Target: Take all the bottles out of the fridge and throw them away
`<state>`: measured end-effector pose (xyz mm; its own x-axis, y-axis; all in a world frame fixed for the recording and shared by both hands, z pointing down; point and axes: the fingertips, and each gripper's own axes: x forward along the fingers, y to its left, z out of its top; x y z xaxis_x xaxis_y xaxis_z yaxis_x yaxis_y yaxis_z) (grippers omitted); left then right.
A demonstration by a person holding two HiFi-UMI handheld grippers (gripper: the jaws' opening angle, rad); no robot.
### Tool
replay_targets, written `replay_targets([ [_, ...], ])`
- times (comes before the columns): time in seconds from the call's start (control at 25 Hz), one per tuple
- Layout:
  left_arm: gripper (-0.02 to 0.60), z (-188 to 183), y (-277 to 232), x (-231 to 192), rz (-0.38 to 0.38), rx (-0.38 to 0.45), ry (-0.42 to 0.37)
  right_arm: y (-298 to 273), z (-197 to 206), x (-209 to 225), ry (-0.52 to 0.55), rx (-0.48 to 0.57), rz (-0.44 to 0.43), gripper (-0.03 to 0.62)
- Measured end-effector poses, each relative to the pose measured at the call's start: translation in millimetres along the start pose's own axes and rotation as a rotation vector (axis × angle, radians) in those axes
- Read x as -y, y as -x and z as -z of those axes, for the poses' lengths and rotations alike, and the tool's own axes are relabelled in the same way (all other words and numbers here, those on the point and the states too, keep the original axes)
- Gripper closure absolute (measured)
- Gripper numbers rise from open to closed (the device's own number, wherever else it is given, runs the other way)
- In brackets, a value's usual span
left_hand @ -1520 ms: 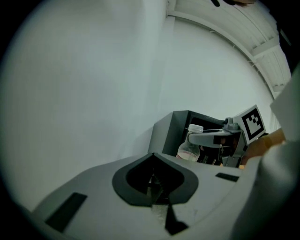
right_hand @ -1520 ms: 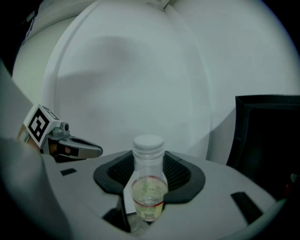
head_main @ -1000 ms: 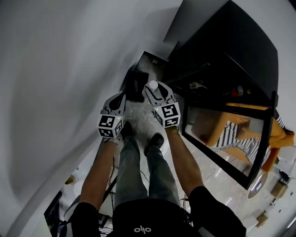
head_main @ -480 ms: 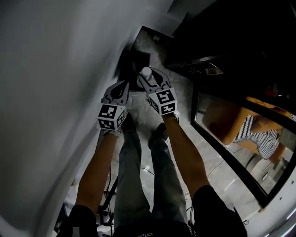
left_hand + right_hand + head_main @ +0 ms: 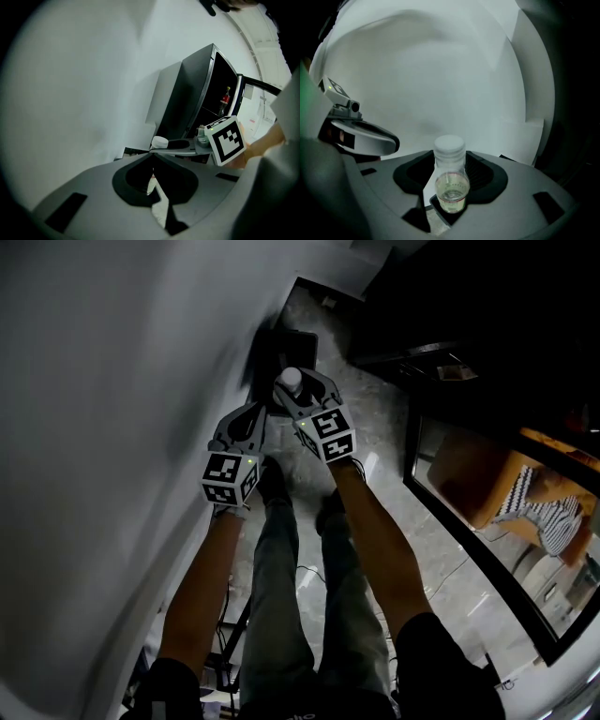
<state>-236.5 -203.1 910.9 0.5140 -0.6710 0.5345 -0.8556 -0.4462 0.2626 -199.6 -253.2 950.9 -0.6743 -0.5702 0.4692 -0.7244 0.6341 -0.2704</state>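
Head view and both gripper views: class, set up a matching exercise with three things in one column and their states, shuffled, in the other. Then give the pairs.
Things:
1. left gripper
2. right gripper
3. fridge

States:
A. stands open
B. jaws together, nothing between them
C. jaws clamped on a white-capped bottle

Pairs: 1-B, 2-C, 3-A

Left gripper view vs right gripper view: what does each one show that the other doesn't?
Only the left gripper view: the open black fridge with a red bottle inside, and the left gripper with its own jaws shut on nothing. Only the right gripper view: the body of the clear bottle, some liquid in it, clamped between the jaws of the right gripper. Both: that bottle's white cap, the other gripper, and the white wall.
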Motion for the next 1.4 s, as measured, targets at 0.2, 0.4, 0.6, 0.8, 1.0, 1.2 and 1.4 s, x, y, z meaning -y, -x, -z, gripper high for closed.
replay_targets([
  [0.2, 0.575, -4.5, 5.7, 2.3, -0.008, 0.021, 0.001, 21.3, -4.0, -7.4, 0.012, 0.017, 0.003, 0.399],
  [0.4, 0.575, -22.3, 21.5, 21.4, -0.017, 0.055, 0.002, 77.2, -25.3, -12.6, 0.019, 0.059, 0.041, 0.401],
  [0.6, 0.575, -58.9, 43.3, 62.1, -0.016, 0.103, -0.006, 153.4, -51.7, -17.1, 0.026, 0.084, 0.083, 0.484],
  [0.8, 0.575, -103.7, 84.2, 128.3, -0.011, 0.139, 0.004, 252.8, -87.1, -24.2, -0.013, 0.102, 0.140, 0.585],
  [1.0, 0.575, -158.4, 115.7, 196.7, 0.024, 0.190, -0.003, 347.7, -148.1, -21.2, -0.034, 0.167, 0.191, 0.585],
  [1.2, 0.575, -215.6, 143.2, 273.4, 0.081, 0.228, -0.032, 438.9, -206.1, -13.9, -0.038, 0.233, 0.259, 0.585],
  [1.4, 0.575, -274.5, 174.4, 354.7, 0.178, 0.270, -0.100, 513.3, -236.3, -16.9, -0.060, 0.275, 0.311, 0.585],
])
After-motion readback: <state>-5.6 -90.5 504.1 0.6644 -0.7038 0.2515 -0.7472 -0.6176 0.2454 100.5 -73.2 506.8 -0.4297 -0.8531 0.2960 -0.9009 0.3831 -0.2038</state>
